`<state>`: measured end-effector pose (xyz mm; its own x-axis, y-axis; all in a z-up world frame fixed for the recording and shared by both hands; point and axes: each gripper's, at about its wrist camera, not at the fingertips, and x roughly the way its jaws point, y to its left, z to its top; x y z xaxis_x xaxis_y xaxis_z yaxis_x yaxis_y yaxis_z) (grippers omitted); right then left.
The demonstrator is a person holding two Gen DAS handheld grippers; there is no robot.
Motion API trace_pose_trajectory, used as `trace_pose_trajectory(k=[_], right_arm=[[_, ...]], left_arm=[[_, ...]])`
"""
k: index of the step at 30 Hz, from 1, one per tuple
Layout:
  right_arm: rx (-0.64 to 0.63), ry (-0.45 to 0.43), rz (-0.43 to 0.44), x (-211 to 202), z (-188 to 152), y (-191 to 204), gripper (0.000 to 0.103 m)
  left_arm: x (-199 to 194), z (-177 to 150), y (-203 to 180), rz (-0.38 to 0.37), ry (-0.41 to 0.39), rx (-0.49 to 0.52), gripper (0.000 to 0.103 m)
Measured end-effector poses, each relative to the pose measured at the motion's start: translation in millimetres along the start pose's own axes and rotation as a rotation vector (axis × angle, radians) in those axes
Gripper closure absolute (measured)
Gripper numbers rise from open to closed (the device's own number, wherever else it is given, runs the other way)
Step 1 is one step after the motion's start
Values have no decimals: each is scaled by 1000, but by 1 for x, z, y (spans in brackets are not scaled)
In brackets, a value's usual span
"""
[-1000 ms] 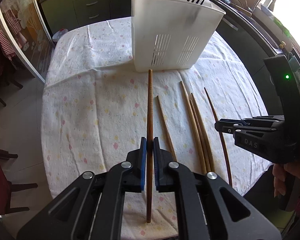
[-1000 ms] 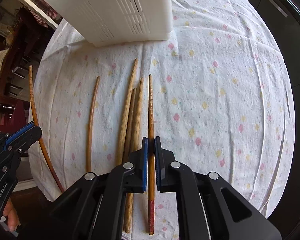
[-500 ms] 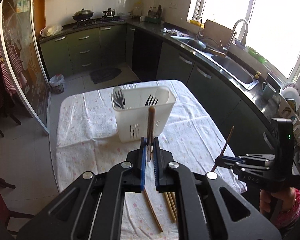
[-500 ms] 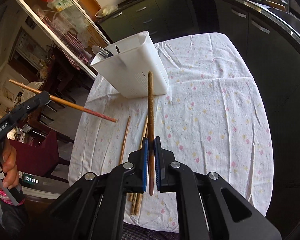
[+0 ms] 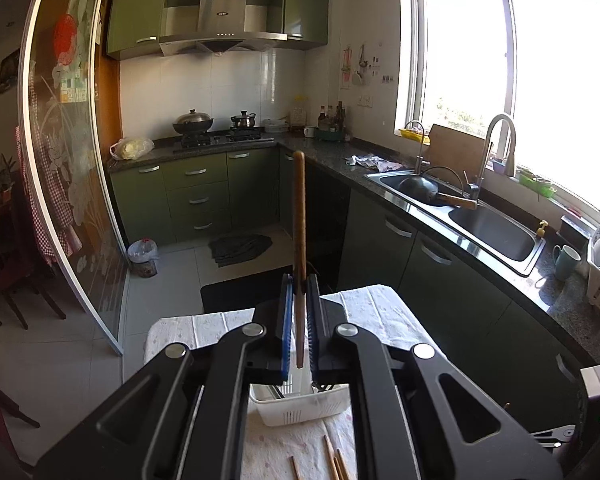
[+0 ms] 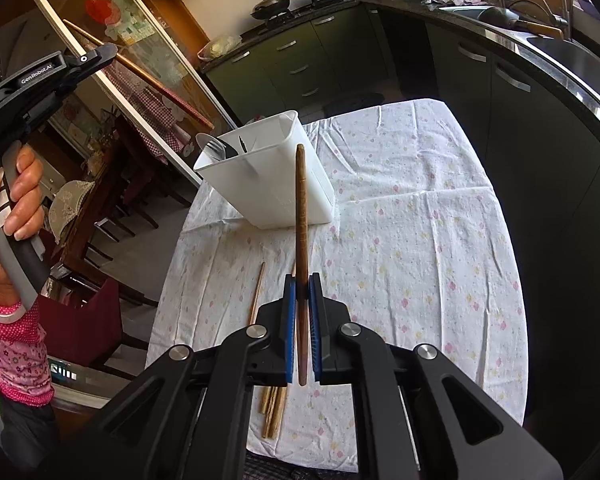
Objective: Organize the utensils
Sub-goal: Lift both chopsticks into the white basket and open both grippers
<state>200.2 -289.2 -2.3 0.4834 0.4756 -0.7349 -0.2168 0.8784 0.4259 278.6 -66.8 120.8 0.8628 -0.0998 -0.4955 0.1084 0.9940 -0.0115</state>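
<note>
A brown wooden chopstick [image 5: 299,240] is clamped in each gripper's jaws; both should be tipped down, then lowered into the white slotted plastic caddy [image 6: 272,176] ahead.

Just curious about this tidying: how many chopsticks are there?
6, probably: first chopstick in the left gripper, second chopstick in the right gripper, lone chopstick on the tablecloth, and a bunch of seemingly three beside it, partly hidden.

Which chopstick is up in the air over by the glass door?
The reddish chopstick pinched in the left hand-held gripper. It sticks out sideways, high off the table. The right hand-held gripper holds a darker one, and the others lie on the tablecloth.
</note>
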Motion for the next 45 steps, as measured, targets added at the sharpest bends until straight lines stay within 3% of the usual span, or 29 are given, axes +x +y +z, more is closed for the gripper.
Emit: trace_pose_trajectory(k=[7, 12, 16, 24, 29, 36, 39, 41, 45], right_arm=[[-18, -57, -2, -17, 23, 9, 96], [-29, -139, 4, -36, 58, 26, 96], [-47, -247, -3, -52, 92, 44, 96], [-108, -469, -113, -49, 146, 80, 96], [-111, -415, -137, 6, 162, 81, 96], [-134, -299, -169, 72, 149, 69, 96], [-155, -266, -170, 84, 142, 67, 95], [-150, -262, -175, 83, 136, 64, 80], [-133, -274, -133, 60, 120, 55, 76]], left_arm=[[61, -38, 6, 5, 170, 4, 96], [85, -67, 13, -1, 242, 7, 96], [89, -80, 20, -19, 252, -17, 61], [45, -84, 30, -55, 185, -23, 55], [26, -105, 31, -75, 238, -7, 52], [24, -136, 28, -116, 358, 8, 52], [25, -143, 25, -113, 372, 20, 52], [27, -147, 22, -112, 389, 20, 52], [34, -162, 15, -104, 452, 35, 52]])
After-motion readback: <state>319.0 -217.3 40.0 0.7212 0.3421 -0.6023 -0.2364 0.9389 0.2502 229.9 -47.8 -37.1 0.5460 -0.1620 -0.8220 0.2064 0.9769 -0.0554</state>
